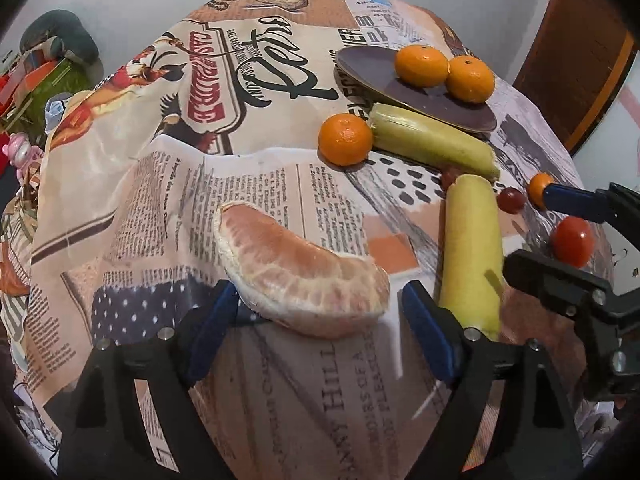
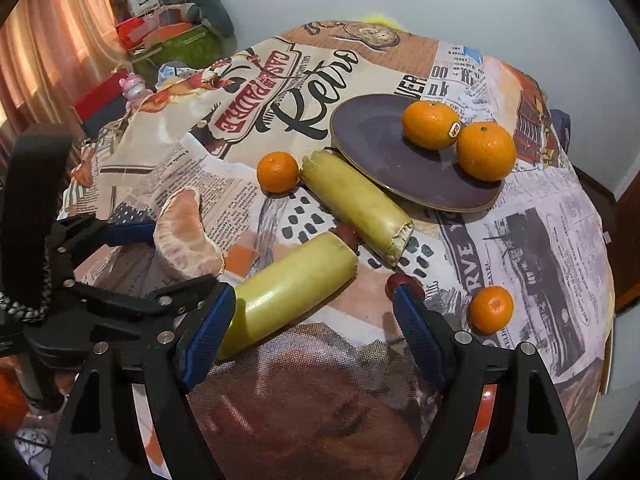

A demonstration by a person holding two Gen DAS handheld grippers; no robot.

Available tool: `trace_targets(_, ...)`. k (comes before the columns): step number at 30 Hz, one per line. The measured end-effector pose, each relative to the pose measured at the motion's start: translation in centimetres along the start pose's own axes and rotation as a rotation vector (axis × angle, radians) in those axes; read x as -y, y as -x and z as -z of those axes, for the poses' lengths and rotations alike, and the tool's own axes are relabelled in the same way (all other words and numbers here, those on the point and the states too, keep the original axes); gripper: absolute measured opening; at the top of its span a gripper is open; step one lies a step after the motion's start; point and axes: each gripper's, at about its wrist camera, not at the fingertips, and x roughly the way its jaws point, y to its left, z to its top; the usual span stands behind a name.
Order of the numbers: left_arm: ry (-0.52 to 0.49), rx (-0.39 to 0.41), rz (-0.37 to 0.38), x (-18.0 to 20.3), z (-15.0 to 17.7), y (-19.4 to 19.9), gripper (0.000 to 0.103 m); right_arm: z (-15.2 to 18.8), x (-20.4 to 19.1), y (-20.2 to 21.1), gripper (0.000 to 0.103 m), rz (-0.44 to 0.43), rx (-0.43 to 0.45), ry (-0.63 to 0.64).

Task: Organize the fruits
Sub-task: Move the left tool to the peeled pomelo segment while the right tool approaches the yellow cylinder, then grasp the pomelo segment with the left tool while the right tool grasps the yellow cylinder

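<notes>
Left wrist view: the left gripper (image 1: 316, 312) sits at the bottom middle of the frame. Its blue fingers (image 1: 212, 328) are spread wide, one on each side of a peeled fruit wedge (image 1: 296, 268). The wedge lies on the bench (image 1: 280, 380), and the pads do not press on it. A banana piece (image 1: 472, 248) lies right of the wedge. A second banana piece (image 1: 432, 140) lies above it, and its far end touches a dark plate (image 1: 368, 68) at the upper right. Two oranges (image 1: 420, 66) sit side by side on the plate. One small orange (image 1: 346, 139) touches the far banana's end. At the right edge a red tomato (image 1: 572, 242) sits between the right gripper's fingers (image 1: 576, 200).

Right wrist view: the right gripper (image 2: 316, 316) is at the bottom middle, with its fingers (image 2: 206, 336) spread and nothing pinched. The near banana (image 2: 288, 288) lies beside the left finger. A small orange (image 2: 491, 309) sits at the lower right, well apart from the plate (image 2: 372, 140). The wedge (image 2: 184, 232) is at the left, next to the left gripper (image 2: 120, 260).
</notes>
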Motion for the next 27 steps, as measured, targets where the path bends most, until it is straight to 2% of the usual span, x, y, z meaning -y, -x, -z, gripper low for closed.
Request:
trace_targets(2,0.0,0.014,-0.003,-0.2,0.1,0.2,0.077,-0.1,0.1,0.0,0.079,-0.005,-0.001,-0.011)
trace_targets(6,-0.013,0.029,0.039,-1.2,1.0,1.1,0.071,-0.3,-0.1,-0.4,0.079,-0.04,-0.012,-0.036)
trace_targets(8,-0.028,0.035,0.053,-1.5,1.6,1.7,0.066,-0.3,-0.5,-1.0,0.079,-0.06,-0.029,-0.045)
trace_targets(10,-0.037,0.032,0.068,-1.8,2.2,2.2,0.057,-0.3,-0.9,-1.8,0.078,-0.075,-0.049,-0.055)
trace_targets(13,-0.04,0.027,0.087,-2.5,3.0,2.9,0.051,-0.3,-1.4,-2.9,0.078,-0.089,-0.076,-0.063)
trace_targets(17,-0.042,0.025,0.103,-3.2,3.7,3.8,0.05,-0.2,-1.7,-3.7,0.081,-0.105,-0.091,-0.08)
trace_targets(20,-0.031,0.022,0.114,-3.4,3.8,4.3,0.05,-0.1,-1.6,-3.5,0.078,-0.111,-0.088,-0.068)
trace_targets(27,0.02,-0.021,0.15,-3.4,2.7,3.4,0.054,0.9,-0.1,-2.1,0.057,-0.172,-0.09,-0.05)
